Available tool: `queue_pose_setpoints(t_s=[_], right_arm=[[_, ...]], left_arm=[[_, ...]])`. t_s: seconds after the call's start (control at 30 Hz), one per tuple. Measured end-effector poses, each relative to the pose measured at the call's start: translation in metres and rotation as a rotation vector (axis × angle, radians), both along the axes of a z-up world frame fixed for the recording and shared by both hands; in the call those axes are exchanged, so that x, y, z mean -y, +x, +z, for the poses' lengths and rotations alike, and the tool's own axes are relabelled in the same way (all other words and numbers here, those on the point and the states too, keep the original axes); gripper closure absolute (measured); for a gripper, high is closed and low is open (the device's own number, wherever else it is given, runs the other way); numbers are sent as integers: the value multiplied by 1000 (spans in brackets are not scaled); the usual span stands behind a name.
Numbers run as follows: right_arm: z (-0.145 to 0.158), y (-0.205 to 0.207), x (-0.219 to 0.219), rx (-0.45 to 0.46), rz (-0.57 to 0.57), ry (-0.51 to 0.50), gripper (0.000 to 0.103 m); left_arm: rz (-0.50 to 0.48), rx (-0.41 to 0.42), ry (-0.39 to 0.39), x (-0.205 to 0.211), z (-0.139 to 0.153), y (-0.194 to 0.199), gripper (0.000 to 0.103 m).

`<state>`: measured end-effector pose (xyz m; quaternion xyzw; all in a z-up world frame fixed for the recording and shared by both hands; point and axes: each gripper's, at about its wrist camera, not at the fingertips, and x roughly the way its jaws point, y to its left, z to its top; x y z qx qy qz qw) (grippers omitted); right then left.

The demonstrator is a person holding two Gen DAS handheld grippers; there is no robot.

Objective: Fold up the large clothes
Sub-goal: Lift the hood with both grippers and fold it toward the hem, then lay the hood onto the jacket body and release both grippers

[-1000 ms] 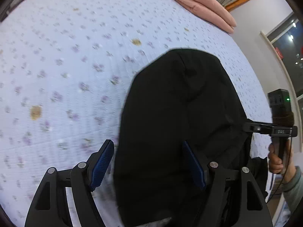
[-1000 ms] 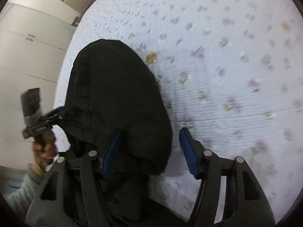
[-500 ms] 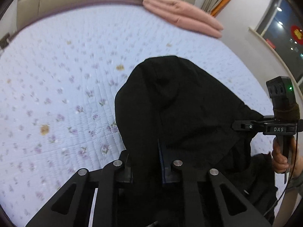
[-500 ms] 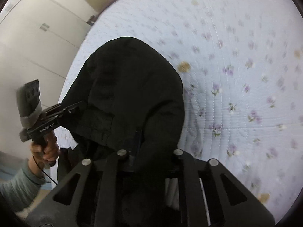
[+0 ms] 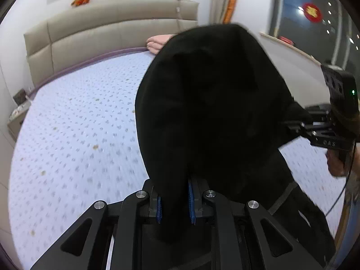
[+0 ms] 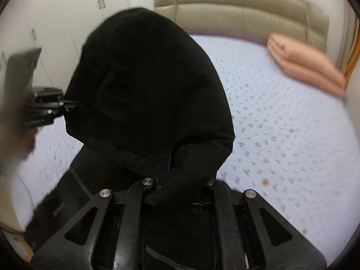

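A large black garment hangs lifted above the bed, held at two places. In the left wrist view my left gripper is shut on a fold of it, the blue pads pressing the cloth. My right gripper grips the garment's right edge, a hand below it. The right wrist view shows the black garment draped over my right gripper, whose jaws are closing tight on the cloth, with the fingertips mostly hidden. At the left of that view the left gripper is blurred but grips the other edge.
Below lies the bed under a pale flowered cover. A folded pink blanket rests by the beige padded headboard. A small nightstand stands at the bed's left, a dark window at the right.
Both grippers went from open around the garment's lower edge to shut on it. Both then rose, lifting the black garment off the bed so the headboard and walls come into view.
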<state>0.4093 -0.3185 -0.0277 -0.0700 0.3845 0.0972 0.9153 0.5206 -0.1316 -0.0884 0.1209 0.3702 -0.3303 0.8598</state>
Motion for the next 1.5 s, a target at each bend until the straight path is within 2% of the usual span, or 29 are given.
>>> queue_pose_setpoints(t_s=[0.1, 0.17, 0.23, 0.33, 0.43, 0.53, 0.57, 0.67, 0.73, 0.77, 0.83, 0.93, 1.0, 1.03, 1.13, 1.23, 1.27, 1.37, 1.5], right_arm=[[3, -51, -31, 54, -14, -138, 94], [-2, -87, -46, 86, -32, -218, 93], [-10, -107, -55, 103, -66, -266, 90], [-45, -130, -60, 35, -93, -386, 80], [-68, -140, -54, -92, -112, -360, 76], [-72, -158, -48, -161, -128, -370, 64], [-70, -161, -47, -171, -139, -363, 64], [-51, -158, -40, -188, -193, -281, 63], [-27, -141, -42, -134, -229, -215, 56], [-21, -133, -39, -117, -234, -186, 52], [-13, -100, -43, -91, -240, -107, 50], [-25, -64, -47, -143, -235, 5, 50], [-45, -53, -41, -192, -228, 42, 50], [-58, -49, -42, -222, -222, 48, 50], [-100, -54, -50, -320, -210, 47, 50], [-146, -61, -50, -415, -233, 56, 49], [-155, -62, -53, -419, -232, 45, 48], [-170, -69, -68, -354, -208, -57, 46], [-171, -66, -57, -358, -208, -6, 46]], left_arm=[[-33, 11, 81, -8, 5, -55, 80], [-35, -24, 127, -15, -3, -90, 75], [-29, -141, 156, -28, -29, -112, 74], [27, -257, 247, -51, -76, -125, 74], [98, -310, 252, -78, -93, -122, 74], [128, -277, 217, -87, -82, -105, 74], [127, -263, 194, -86, -76, -101, 74], [110, -199, 120, -65, -52, -84, 74], [84, -163, 70, -40, -39, -75, 73], [62, -162, 42, -25, -34, -72, 73], [34, -159, -14, -2, -30, -66, 72], [-26, -215, -63, 29, -40, -56, 70], [-48, -258, -35, 53, -61, -54, 70], [-39, -284, 8, 57, -79, -54, 70], [-24, -326, 67, 50, -118, -68, 70], [16, -381, 94, 38, -153, -74, 70], [25, -384, 99, 32, -158, -75, 70], [44, -354, 105, 33, -169, -79, 70], [61, -330, 94, 31, -165, -88, 70]])
